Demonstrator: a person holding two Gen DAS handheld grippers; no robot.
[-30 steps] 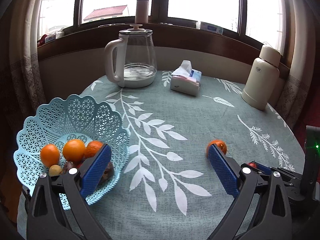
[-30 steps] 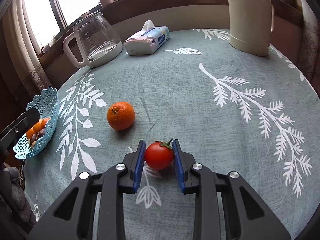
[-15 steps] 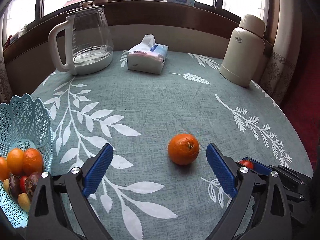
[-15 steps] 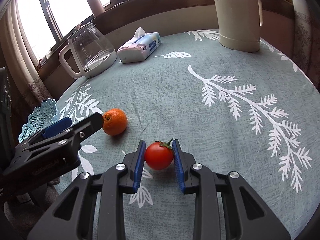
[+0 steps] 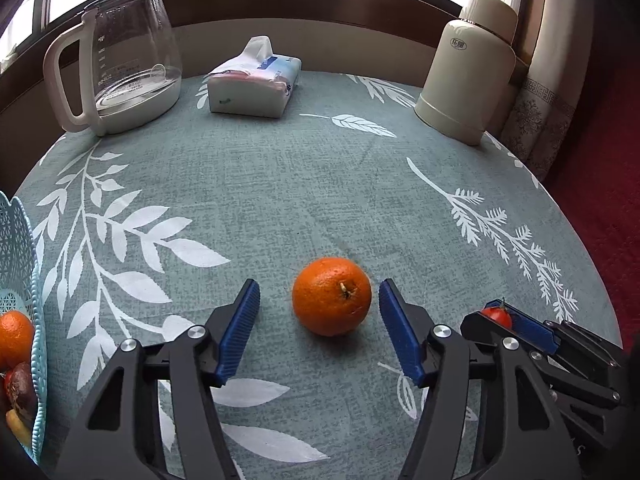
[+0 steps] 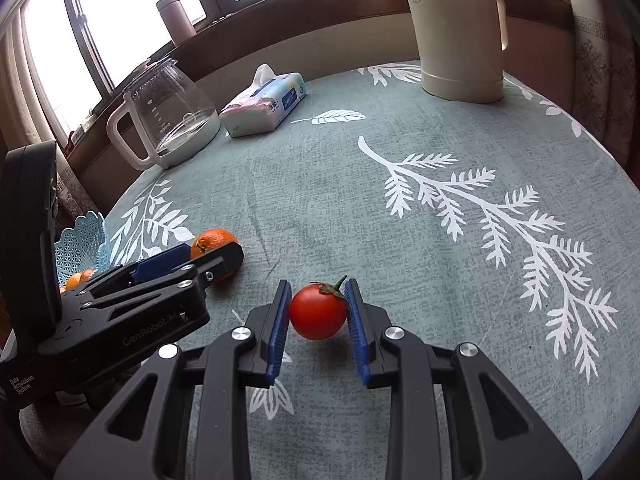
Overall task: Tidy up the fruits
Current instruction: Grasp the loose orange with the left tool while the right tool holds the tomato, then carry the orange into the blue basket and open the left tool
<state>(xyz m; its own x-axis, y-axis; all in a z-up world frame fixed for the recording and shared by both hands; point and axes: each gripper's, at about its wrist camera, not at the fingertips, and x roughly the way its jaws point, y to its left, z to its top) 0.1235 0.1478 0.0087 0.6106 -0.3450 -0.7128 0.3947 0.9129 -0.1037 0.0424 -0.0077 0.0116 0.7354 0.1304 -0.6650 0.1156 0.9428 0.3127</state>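
Fruits are mostly sorted: a few sit in the blue lace basket (image 5: 18,240) at the table's left edge. One orange (image 5: 331,295) sits on the teal leaf-print tablecloth (image 5: 280,184), between the wide-open left gripper (image 5: 319,304) pads, not touching. Right gripper (image 6: 317,308) is clamped on a tomato (image 6: 318,311). Glass kettle (image 5: 128,56), tissue pack (image 5: 256,84) and cream thermos (image 5: 468,76) line the far side under the windows.
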